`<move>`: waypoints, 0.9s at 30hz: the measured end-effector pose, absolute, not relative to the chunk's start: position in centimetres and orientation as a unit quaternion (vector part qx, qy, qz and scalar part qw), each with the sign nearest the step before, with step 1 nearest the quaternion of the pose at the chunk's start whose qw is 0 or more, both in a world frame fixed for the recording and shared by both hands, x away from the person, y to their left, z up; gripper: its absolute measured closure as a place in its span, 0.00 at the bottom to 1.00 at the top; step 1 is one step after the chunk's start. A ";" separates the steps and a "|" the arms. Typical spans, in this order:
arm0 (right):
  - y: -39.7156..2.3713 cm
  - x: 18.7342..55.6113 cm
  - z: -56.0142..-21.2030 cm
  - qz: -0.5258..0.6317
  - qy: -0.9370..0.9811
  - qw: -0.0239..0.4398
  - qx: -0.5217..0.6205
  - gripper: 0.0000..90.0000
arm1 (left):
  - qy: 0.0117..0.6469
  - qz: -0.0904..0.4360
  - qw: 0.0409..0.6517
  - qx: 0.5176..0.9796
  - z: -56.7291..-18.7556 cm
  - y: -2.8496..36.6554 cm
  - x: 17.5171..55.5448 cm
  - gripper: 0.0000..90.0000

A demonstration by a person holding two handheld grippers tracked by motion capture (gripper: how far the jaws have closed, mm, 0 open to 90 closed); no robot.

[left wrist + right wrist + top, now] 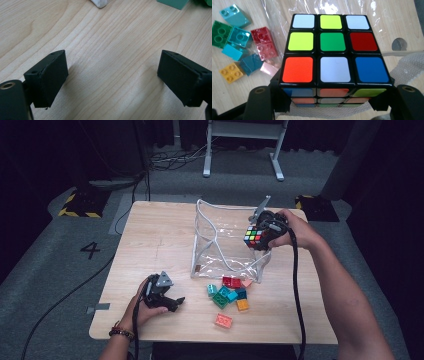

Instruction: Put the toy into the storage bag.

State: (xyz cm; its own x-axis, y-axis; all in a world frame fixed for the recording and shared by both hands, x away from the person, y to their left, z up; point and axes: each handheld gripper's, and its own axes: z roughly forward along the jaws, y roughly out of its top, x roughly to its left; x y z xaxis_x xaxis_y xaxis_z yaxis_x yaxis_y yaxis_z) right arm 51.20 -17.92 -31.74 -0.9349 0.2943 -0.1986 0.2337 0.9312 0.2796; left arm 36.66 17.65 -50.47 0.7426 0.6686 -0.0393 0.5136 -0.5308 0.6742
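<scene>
puzzle cube (332, 50) gripped between the jaws of the right gripper (262, 234), held above the clear bag (220, 245), not yet inside. toy bricks (230, 295) lie loose on the surface (150, 240) beside the bag, apparently unpacked. left gripper (167, 301) rests wide open, empty, near the bricks.

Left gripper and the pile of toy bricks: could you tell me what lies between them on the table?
Bare wood: in the high view, the left gripper and the toy bricks are separated by uncovered table.
</scene>
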 end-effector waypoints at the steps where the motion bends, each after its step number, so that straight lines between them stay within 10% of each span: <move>1: -17.8 51.1 -31.7 0.120 0.976 0.117 0.140 0.38 | 0.341 0.113 0.344 0.868 -50.5 17.6 36.7 0.11; 27: -17.0 50.4 -32.0 0.125 0.976 0.114 0.138 0.39 | 0.340 0.113 0.344 0.868 -50.5 17.6 36.7 0.11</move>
State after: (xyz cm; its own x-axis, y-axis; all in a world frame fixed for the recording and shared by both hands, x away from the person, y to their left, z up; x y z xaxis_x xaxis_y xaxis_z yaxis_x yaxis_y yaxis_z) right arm 50.44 -17.04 -31.95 -0.9356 0.2983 -0.1890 0.2412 0.9308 0.2747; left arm 36.67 17.65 -50.47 0.7426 0.6686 -0.0378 0.5128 -0.5314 0.6743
